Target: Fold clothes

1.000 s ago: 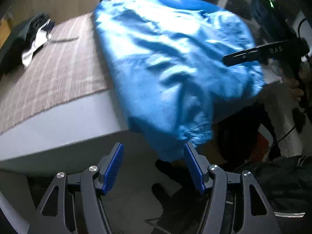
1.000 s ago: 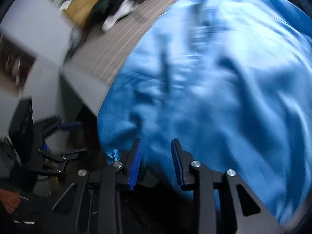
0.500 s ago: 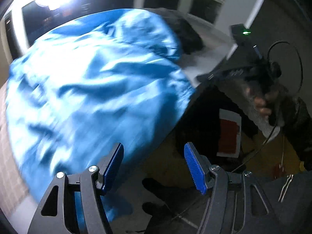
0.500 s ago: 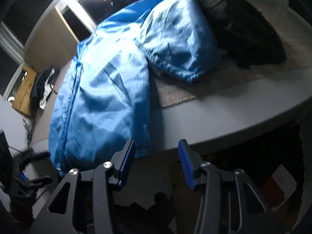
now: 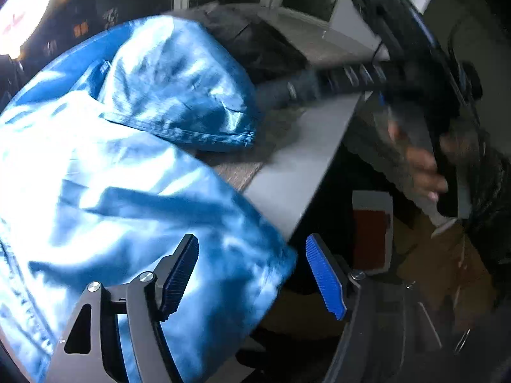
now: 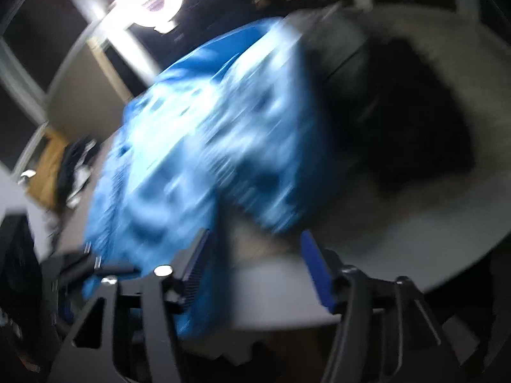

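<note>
The blue jacket (image 5: 134, 172) lies over the table (image 5: 297, 172), its hem hanging past the near edge. We hold our left gripper (image 5: 252, 271) spread, empty, before that hem; our right gripper (image 6: 255, 268) gapes too. Beyond lies dark clothing (image 5: 255, 41).

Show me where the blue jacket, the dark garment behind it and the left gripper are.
blue jacket (image 5: 127, 191): left wrist view, on its wide shiny body panel.
dark garment (image 5: 255, 48): left wrist view, on its top, behind the jacket.
left gripper (image 5: 252, 274): left wrist view, midway between its open blue fingertips.
</note>
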`<state>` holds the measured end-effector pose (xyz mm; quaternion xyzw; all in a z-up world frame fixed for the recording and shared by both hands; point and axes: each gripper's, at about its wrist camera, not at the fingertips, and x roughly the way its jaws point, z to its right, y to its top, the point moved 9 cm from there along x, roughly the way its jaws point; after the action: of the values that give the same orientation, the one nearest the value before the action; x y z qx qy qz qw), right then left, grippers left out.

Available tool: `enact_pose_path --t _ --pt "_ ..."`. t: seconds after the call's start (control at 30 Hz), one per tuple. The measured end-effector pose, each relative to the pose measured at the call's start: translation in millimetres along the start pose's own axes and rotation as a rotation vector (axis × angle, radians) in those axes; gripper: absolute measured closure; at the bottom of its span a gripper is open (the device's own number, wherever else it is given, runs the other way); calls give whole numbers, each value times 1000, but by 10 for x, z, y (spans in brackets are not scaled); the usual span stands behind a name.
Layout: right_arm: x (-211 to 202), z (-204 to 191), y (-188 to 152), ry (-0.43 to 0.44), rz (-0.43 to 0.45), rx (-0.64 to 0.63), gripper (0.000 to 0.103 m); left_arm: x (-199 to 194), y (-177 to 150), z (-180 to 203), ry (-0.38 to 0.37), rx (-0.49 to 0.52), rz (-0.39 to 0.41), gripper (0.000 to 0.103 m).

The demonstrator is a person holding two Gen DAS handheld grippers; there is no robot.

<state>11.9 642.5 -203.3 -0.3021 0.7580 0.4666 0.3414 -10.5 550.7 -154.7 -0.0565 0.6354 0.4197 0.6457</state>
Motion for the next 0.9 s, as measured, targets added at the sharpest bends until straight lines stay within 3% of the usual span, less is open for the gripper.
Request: enact_pose_path --t 0.07,0.13,0.23,0.27,0.3,0.37,0.53,0.7,0.77,0.9 --pt "104 171 214 -60 0 -11 42 141 22 5 1 -9 -36 35" --pt "307 275 259 -82 -57 -17 42 139 9 -28 13 -6 -55 35" --pt "566 273 167 -37 -151 -16 43 64 -16 -98 31 -3 -66 35" --pt "586 214 140 5 -158 -26 56 25 -25 -144 39 -7 -69 35" --pt "580 153 120 35 -167 -44 89 -31 -32 -217 51 -18 -67 35" --pt "511 61 129 70 -169 -81 93 -174 -62 -396 83 -50 -59 35" --pt "-28 16 521 33 -52 -156 93 -540 -170 -846 143 -137 -38 35" --pt "-760 -71 1209 -160 165 -248 93 -785 -200 -1221 196 -170 -3 35" --pt "-1009 -489 1361 -164 237 -349 93 -909 -250 -1368 201 -200 15 35" --pt "-1097 -1570 1140 -108 257 -622 93 -1159 -462 -1672 239 -252 37 35"
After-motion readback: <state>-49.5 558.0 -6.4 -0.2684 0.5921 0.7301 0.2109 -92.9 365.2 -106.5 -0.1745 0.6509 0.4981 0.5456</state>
